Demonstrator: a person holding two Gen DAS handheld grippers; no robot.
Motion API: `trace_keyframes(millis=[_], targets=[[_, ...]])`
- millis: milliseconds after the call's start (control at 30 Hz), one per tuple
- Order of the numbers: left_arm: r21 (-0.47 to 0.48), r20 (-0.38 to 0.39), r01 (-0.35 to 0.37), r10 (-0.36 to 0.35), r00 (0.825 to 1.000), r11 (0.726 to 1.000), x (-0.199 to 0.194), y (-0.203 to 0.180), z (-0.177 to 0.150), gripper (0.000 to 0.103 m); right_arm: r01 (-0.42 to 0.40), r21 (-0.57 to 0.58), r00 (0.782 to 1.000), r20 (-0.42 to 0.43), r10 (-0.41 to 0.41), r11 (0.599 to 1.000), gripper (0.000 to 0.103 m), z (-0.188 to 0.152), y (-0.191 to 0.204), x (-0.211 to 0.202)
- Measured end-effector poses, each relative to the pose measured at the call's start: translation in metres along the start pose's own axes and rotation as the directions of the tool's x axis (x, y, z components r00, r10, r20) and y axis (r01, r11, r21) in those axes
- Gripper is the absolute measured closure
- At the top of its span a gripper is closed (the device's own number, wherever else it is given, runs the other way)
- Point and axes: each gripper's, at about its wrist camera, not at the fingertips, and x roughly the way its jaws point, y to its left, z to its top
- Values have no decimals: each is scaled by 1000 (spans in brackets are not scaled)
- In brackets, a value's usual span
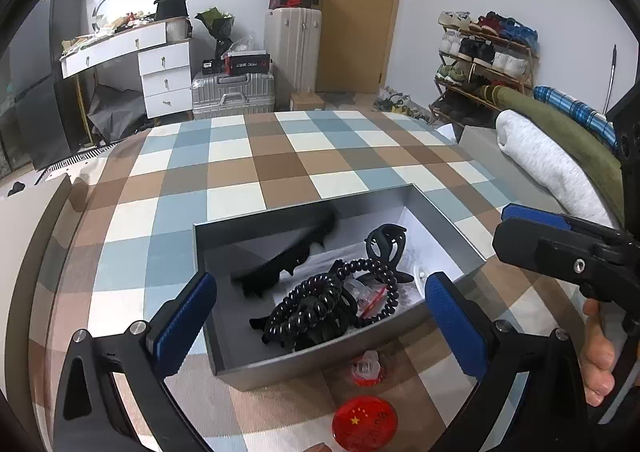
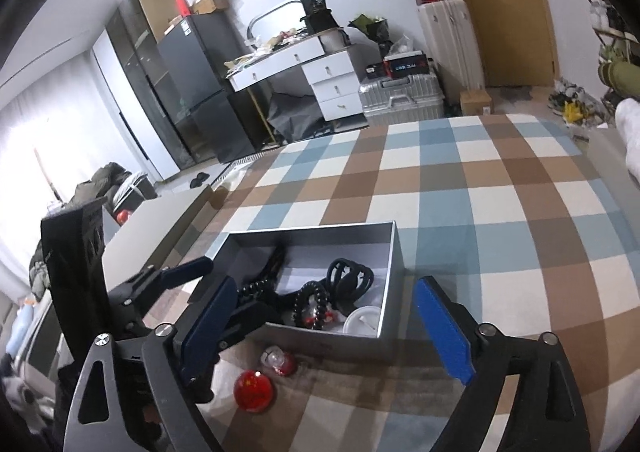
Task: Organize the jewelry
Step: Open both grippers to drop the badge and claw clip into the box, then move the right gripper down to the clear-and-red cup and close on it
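A box (image 1: 440, 228) sits on the checked cloth (image 1: 256, 167); hair clips (image 1: 386, 242) and a coiled tie (image 1: 320, 304) lie in it. Before it lie a small cap (image 1: 366, 368) and a disc (image 1: 365, 422), the cap nearer the box

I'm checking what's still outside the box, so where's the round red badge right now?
The round red badge lies on the checked cloth just in front of the grey box, beside a small red-and-clear item; in the left wrist view it sits low, between the open fingers.
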Motion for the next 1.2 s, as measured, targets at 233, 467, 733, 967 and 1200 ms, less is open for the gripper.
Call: trace_keyframes(millis=[233, 467, 733, 967, 1200], targets=[[-18, 1, -33, 33, 999, 999, -18, 8, -14, 1, 22, 21, 1000, 13, -22, 1000, 4, -6, -8, -6], [-71, -5, -32, 32, 999, 997, -32, 20, -35, 1, 33, 11, 999, -40, -33, 999, 4, -13, -8, -2], [-66, -22, -69, 68, 997, 995, -32, 26, -41, 1, 45, -105, 987, -146, -60, 993, 5, -28, 14, 14], [-86, -21, -86, 84, 996, 993, -34, 36, -43, 1, 43, -197, 976, -200, -83, 979, 8, -39, 29, 25], [-115, -16, -93, 92, 996, 989, -32, 44, -45, 1, 59, -208, 959, -258, -113, 976, 11, -48, 25, 37]])
